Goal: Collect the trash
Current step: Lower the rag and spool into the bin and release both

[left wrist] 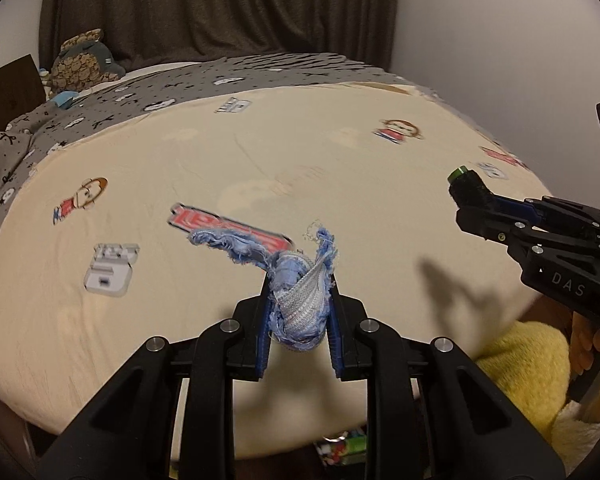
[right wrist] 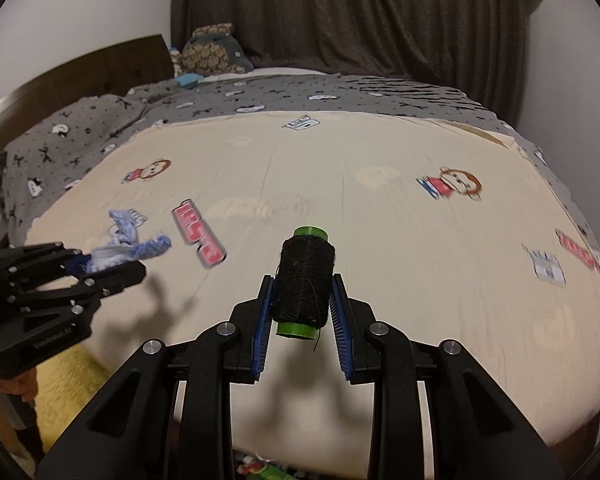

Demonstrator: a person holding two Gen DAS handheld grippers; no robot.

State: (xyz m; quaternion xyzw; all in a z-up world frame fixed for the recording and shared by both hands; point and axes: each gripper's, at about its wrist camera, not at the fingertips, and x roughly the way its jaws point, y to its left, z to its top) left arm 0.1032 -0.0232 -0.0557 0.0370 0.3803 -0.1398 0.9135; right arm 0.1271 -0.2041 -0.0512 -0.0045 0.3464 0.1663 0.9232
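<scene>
Left claw (left wrist: 300, 300) clamped on frayed blue cloth scrap (left wrist: 300, 292) | right claw (right wrist: 304, 300) clamped on black thread spool (right wrist: 305, 280)

Home bedroom; bed (left wrist: 260, 152), curtain (left wrist: 220, 8)

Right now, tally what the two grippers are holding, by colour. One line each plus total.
Blue: 1, frayed blue fabric scrap, clamped in the left gripper
Black: 1, spool of black thread on a green core, clamped in the right gripper
Total: 2 held items, both lifted off the cream bedsheet
</scene>
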